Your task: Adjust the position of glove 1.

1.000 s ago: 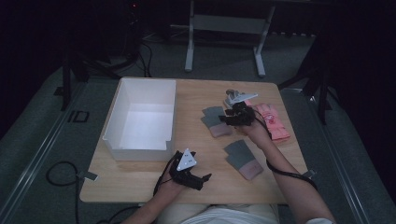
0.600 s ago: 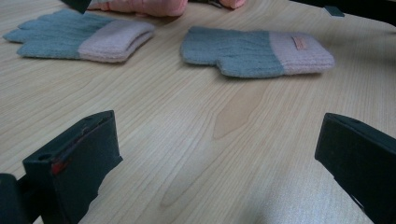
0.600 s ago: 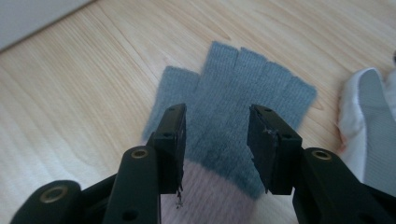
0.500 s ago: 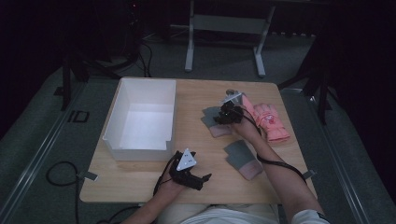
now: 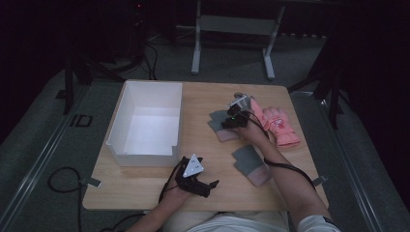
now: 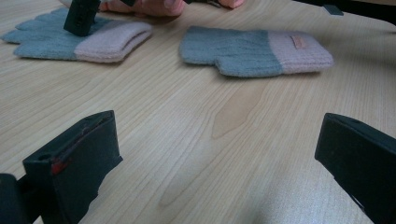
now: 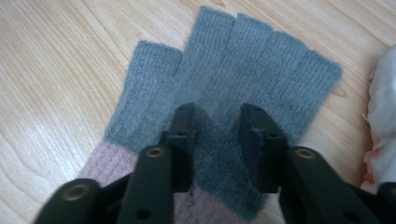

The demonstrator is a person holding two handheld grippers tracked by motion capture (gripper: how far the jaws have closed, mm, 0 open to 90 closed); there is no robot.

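Observation:
Two grey knit gloves with pink cuffs lie on the wooden table (image 5: 203, 96). My right gripper (image 5: 231, 120) is down on the far grey glove (image 5: 218, 124), fingertips on its palm. In the right gripper view the gripper (image 7: 217, 116) has its jaws a narrow gap apart, with flat grey knit of the glove (image 7: 252, 60) between them; they have just been closing. The near grey glove (image 5: 249, 162) lies free. My left gripper (image 5: 209, 187) rests near the front edge, wide open (image 6: 217, 135) over bare wood, facing both gloves (image 6: 51, 39) (image 6: 243, 46).
A white open box (image 5: 140, 157) stands on the left half of the table. A pair of pink gloves (image 5: 278, 123) lies just right of the right hand, their edge at the right gripper view's border (image 7: 383, 102). Dark floor and stand legs lie beyond the table.
The right gripper has come down and to the left onto the far grey glove, and its jaws have narrowed. The left gripper has stayed where it was.

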